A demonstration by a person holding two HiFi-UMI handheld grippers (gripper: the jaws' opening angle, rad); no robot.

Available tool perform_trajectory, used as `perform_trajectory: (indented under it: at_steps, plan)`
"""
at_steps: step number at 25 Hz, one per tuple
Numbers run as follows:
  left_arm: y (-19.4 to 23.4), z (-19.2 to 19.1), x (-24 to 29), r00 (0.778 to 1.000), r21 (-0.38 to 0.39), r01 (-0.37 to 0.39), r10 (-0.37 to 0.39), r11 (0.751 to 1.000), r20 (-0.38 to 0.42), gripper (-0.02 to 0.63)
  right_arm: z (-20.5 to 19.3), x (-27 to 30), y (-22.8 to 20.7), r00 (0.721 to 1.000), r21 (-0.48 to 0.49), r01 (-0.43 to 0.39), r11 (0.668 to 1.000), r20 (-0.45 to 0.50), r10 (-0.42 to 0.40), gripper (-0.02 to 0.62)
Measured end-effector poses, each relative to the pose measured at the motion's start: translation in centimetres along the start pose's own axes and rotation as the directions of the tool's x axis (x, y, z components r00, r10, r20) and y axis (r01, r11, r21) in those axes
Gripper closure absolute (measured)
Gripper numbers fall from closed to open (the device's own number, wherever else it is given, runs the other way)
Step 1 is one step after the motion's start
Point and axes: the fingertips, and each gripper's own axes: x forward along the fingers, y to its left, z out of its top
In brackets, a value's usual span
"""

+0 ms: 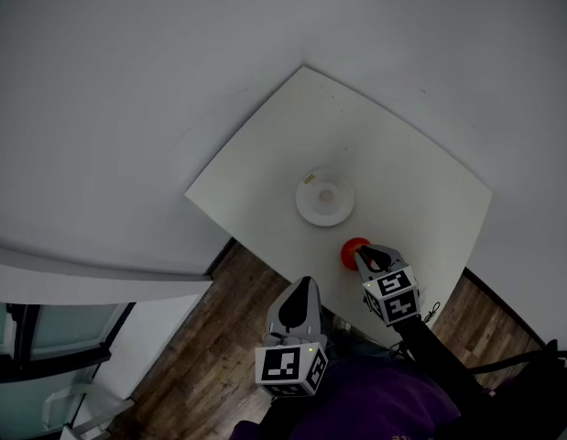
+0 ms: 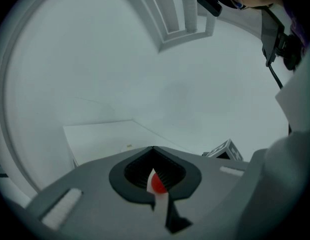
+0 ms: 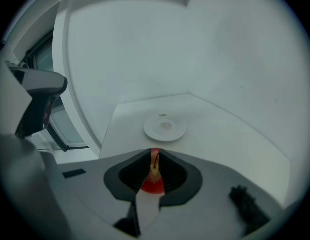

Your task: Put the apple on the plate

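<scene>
A red apple [image 1: 353,251] sits on the white table [image 1: 411,181], near its front edge. A white round plate [image 1: 324,199] lies a short way beyond it, empty. My right gripper [image 1: 365,256] is shut, its tip right beside the apple on the near side. In the right gripper view the apple [image 3: 153,184] with its stem shows through the narrow slit of the gripper [image 3: 153,154], and the plate [image 3: 165,128] lies ahead. My left gripper [image 1: 304,288] hangs shut over the floor, off the table's edge. Its own view shows a sliver of the apple [image 2: 158,185] between the jaws of the gripper [image 2: 153,151].
The table stands in a corner between white walls [image 1: 127,90]. Wooden floor [image 1: 210,337] runs below its front edge. A window frame [image 1: 45,337] is at the lower left. The right gripper's marker cube [image 2: 225,150] shows in the left gripper view.
</scene>
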Motion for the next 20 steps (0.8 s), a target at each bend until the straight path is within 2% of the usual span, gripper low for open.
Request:
perform_trajectory:
  at_steps: [20]
  plan:
    - [0.14,0.26,0.05,1.0,0.0,0.006,-0.006,1.0,0.005,0.598,0.01,-0.15,0.01,1.0,-0.007,-0.004,1.0,-0.011,0.004,0.58]
